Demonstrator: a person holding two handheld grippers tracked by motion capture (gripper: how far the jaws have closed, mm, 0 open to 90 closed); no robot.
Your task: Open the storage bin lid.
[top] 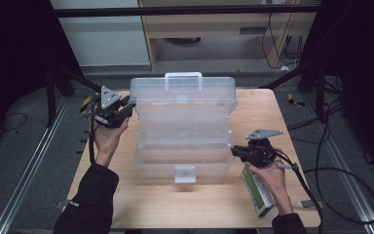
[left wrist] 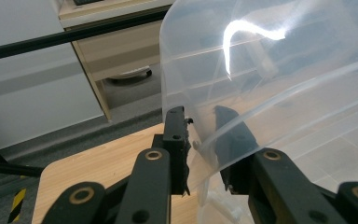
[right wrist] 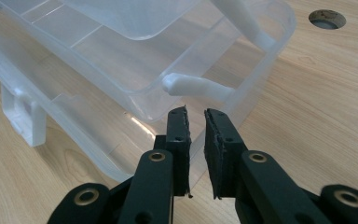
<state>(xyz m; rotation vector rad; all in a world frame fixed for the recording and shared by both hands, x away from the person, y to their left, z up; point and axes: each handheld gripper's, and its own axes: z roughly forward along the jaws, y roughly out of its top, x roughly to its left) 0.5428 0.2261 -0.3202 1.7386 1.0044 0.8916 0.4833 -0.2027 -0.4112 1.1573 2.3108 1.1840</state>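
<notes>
Nearest to us, at the table's (top: 175, 204) right front, a green-and-white box (top: 257, 191) lies under our right wrist, its long axis running front to back; we judge it plays no part in the move at hand.

Just beyond it, our right gripper (top: 241, 152) sits at the right end of the clear plastic organiser box's (top: 185, 141) lower tray, jaws pointing left toward the wall; in the right gripper view the right gripper (right wrist: 196, 122) has its jaws nearly pressed together, a thin gap between them and nothing pinched, the tips just short of the rounded corner; a white hinge arm (right wrist: 196, 87) lies directly ahead and slightly above them; so the tray lies straight along the jaws' line, a short advance away.

The organiser box stands mid-table, opened, its long axis left to right, its latch (top: 184, 173) facing us and its handle (top: 183, 77) at the far edge.

Farthest, our left gripper (top: 128, 108) meets the raised lid's (top: 182, 92) left end; in the left gripper view the left gripper (left wrist: 200, 142) has the lid's (left wrist: 270, 84) thin clear edge running between the jaws, which we judge are pinching it; the lid rises up and to the right from there.

We judge the left hand steadies the lid while the right, nearer the tray, is the one free to act.
</notes>
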